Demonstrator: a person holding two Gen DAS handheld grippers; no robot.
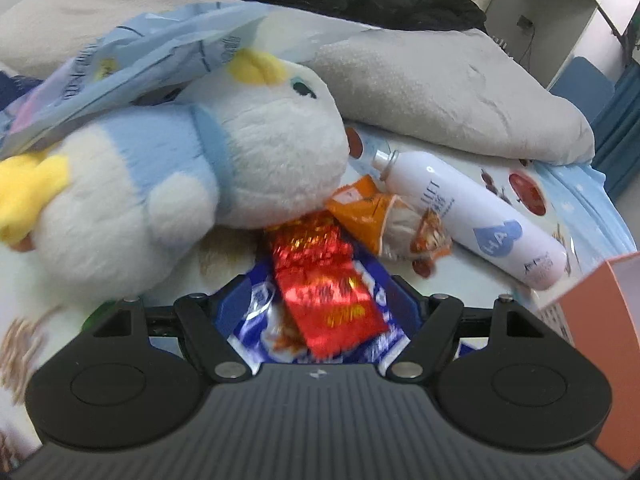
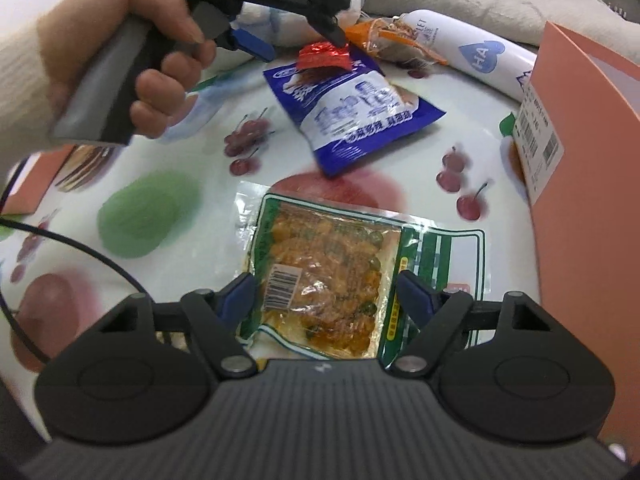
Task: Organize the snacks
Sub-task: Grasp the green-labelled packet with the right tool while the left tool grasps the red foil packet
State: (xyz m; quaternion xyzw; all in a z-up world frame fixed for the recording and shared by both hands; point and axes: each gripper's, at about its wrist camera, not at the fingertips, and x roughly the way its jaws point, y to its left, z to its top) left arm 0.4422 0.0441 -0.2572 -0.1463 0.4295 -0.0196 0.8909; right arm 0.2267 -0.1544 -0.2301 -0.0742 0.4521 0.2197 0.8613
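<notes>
In the left wrist view, my left gripper is open just above a red foil snack packet, which lies on a blue-and-white snack bag. An orange snack packet lies beyond them. In the right wrist view, my right gripper is open, its blue fingers either side of a clear green-edged snack pouch on the fruit-print cloth. The left gripper shows at the top, over the red packet and the blue bag.
A blue-and-white plush bird lies left of the snacks. A white spray bottle lies right of the orange packet. An orange box stands at the right edge. A beige blanket is piled behind. A black cable crosses the cloth.
</notes>
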